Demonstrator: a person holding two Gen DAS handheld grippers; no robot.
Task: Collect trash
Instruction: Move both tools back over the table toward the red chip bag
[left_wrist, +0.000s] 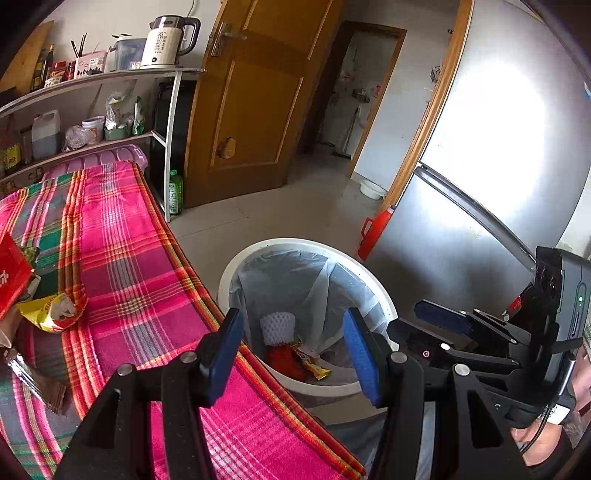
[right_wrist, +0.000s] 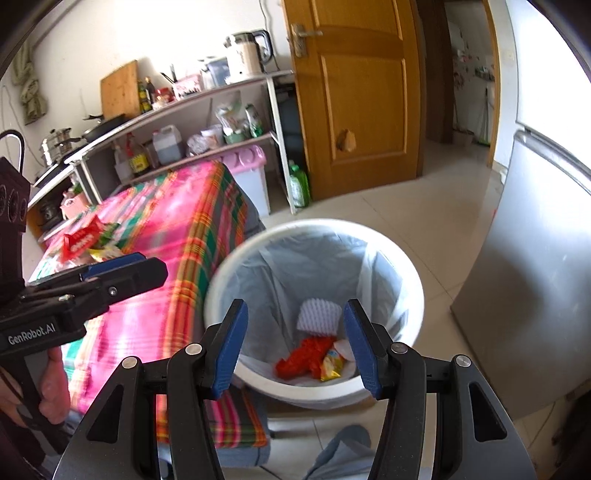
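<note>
Both hand-held grippers, left (left_wrist: 293, 350) and right (right_wrist: 295, 345), hang released and empty over the bin (right_wrist: 413, 280). Wrappers (left_wrist: 50, 312) remain at the worktop's (left_wrist: 147, 280) far edge; a hasty reach could knock them off.

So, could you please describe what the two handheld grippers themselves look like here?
Both are matte black frames with silver pivot bolts and two fingers faced with blue textured pads. The left gripper carries white "GenRobot.AI" lettering on its side in the right wrist view. The right gripper has a dark camera block with a small green light, and a thin cable runs down near its handle.
</note>
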